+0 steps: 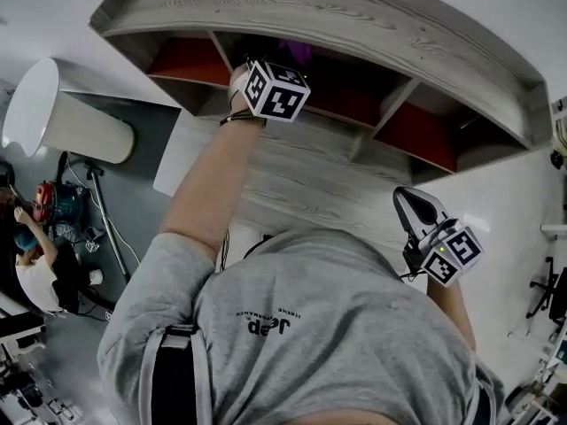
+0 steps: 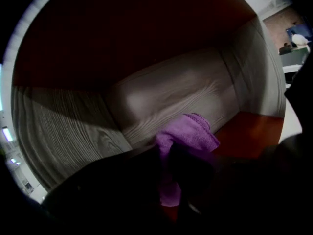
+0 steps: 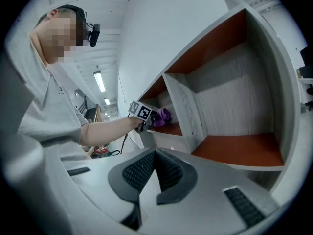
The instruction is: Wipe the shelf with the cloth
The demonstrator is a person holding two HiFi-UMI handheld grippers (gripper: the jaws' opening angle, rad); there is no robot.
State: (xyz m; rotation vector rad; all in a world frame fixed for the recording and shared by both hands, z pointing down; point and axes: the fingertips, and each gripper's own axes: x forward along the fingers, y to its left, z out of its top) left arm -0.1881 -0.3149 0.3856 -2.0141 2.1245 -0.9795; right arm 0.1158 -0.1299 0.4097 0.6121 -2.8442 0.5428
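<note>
Left hand-held gripper [image 2: 168,153] was clamped on the purple cloth [image 2: 188,131], w/ a bunched fold sticking out past the jaws. You had it reached into the middle compartment of the shelf [image 1: 354,14], close to the left divider [image 1: 221,51]. The cloth sat near the wood back panel and the orange floor [image 2: 249,131]; contact w/ either could not be confirmed. Right hand-held gripper [image 3: 155,153] was outside the shelf, jaws together, nothing between them.

Probable faults from this point:
1. Cloth pull-out. Only a narrow part appeared pinched, so drag across a panel could strip it from the jaws.
2. Jaw-on-shelf scrape. Most of the cloth lay to one side, so bare jaw tips could meet the surface.
3. Marker cube [image 1: 276,91] vs. divider. Clearance looked small, so a wide sweep could knock it.
</note>
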